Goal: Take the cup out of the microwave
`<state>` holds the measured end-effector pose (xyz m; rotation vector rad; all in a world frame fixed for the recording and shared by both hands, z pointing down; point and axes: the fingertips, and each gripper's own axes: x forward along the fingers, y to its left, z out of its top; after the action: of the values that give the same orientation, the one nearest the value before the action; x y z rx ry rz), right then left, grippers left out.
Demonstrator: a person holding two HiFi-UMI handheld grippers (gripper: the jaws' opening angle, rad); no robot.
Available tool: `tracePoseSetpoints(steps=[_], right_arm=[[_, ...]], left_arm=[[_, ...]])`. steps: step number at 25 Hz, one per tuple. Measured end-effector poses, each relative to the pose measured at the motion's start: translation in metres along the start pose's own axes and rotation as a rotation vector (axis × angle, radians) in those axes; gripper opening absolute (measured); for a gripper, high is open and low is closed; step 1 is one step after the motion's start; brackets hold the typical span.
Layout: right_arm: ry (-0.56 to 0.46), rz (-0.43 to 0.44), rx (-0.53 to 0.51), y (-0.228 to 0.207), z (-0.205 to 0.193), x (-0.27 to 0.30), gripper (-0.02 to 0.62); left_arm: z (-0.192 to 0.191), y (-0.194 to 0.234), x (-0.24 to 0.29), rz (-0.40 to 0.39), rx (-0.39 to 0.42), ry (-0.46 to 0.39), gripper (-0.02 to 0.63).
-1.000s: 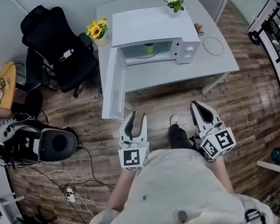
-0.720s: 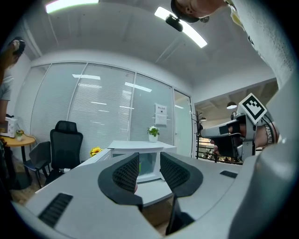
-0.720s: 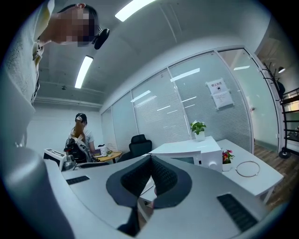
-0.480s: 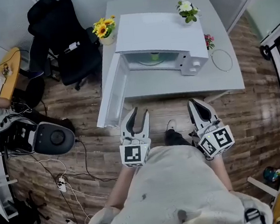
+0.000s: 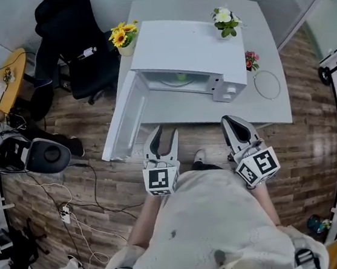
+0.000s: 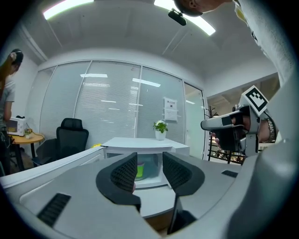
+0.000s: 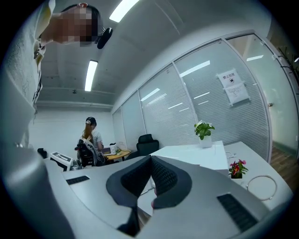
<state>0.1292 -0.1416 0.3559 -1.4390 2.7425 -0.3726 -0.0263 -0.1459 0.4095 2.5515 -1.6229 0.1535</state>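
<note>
A white microwave stands on the white table, its door swung open to the left. A green cup sits inside on the turntable. My left gripper hovers over the floor just short of the table's front edge, by the door's free end. Its jaws have just been opening and stand open with nothing between them. In the left gripper view the cup shows far off between the pads. My right gripper is shut and empty, level with the left one.
A black office chair stands left of the table. Yellow flowers, a white potted plant, red flowers and a cable loop sit around the microwave. A black device and cables lie on the floor.
Both grippers have come closer to the table and the open door. The left jaws stand slightly wider than before. The right jaws stay shut.
</note>
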Motion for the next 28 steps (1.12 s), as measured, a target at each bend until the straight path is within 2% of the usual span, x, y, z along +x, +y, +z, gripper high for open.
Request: tracePoseSetpoints(steps=[6, 14, 20, 28], right_arm=[[0.009, 0.033, 0.006, -0.033, -0.002, 0.006, 0.009], [0.031, 0.071, 0.02, -0.042, -0.009, 0.016, 0.009], [0.074, 0.064, 0.014, -0.052, -0.02, 0.026, 0.009], [0.096, 0.029, 0.009, -0.067, -0.02, 0.048, 0.009]], left_arm=[[-0.016, -0.017, 0.033, 0.02, -0.009, 0.026, 0.186], [-0.037, -0.017, 0.064, 0.023, -0.005, 0.081, 0.205], [-0.058, -0.008, 0.093, 0.038, -0.005, 0.11, 0.222], [-0.082, 0.007, 0.143, 0.014, 0.009, 0.167, 0.231]])
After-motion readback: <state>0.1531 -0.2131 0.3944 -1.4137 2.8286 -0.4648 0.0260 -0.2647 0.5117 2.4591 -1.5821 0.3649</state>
